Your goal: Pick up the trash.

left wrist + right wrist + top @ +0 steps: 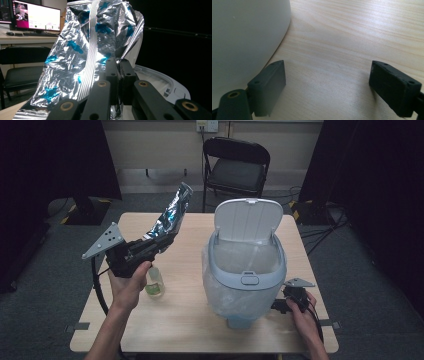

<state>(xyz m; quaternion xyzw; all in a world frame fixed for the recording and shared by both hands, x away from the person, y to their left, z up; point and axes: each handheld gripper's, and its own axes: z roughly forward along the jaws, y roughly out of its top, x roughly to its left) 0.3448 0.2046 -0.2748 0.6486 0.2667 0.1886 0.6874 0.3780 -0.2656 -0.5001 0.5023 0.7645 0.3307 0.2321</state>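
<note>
My left tool (159,240) is gripping a crinkled foil snack bag (172,215), raised beside the open trash bin (245,270); my right tool (327,82) is resting spread open on the tabletop (352,37).

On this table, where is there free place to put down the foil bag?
The table is bare along the front edge between the two forearms, and at the far left corner beyond the foil bag. It is crowded around the bin, near the small bottle, and at the right where the right hand-held gripper rests beside the bin.
</note>
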